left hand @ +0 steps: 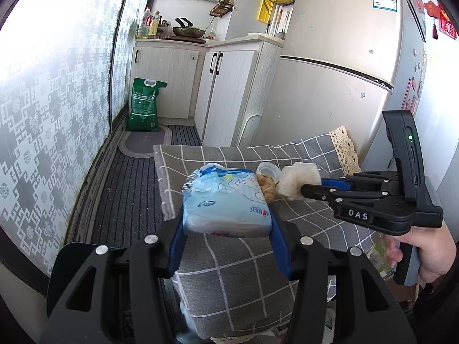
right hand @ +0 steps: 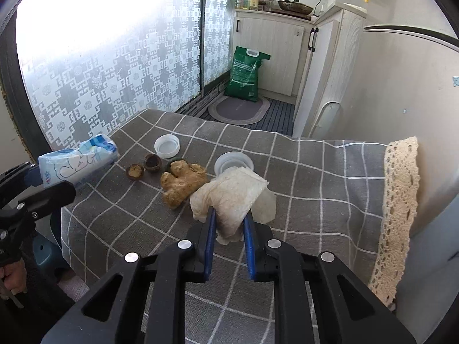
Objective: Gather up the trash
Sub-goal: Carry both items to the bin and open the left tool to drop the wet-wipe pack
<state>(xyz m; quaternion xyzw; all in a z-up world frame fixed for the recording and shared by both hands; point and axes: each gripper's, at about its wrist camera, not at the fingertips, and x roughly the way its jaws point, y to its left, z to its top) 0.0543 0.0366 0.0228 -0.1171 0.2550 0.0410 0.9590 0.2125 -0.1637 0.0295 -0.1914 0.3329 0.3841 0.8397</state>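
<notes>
My left gripper is shut on a light blue tissue pack wrapper, held just above the near left corner of the table with the grey checked cloth. My right gripper is shut on a crumpled white paper towel, low over the middle of the cloth. On the cloth lie a piece of ginger, two brown nut shells and two white plastic caps. One cap is partly hidden behind the towel. In the left wrist view the right gripper comes in from the right, a hand on its handle.
A fridge stands right behind the table, with a lace cloth edge against it. White cabinets and a green sack stand on the striped floor mat beyond. A patterned window runs along the left. A dark teal object sits below the table's left edge.
</notes>
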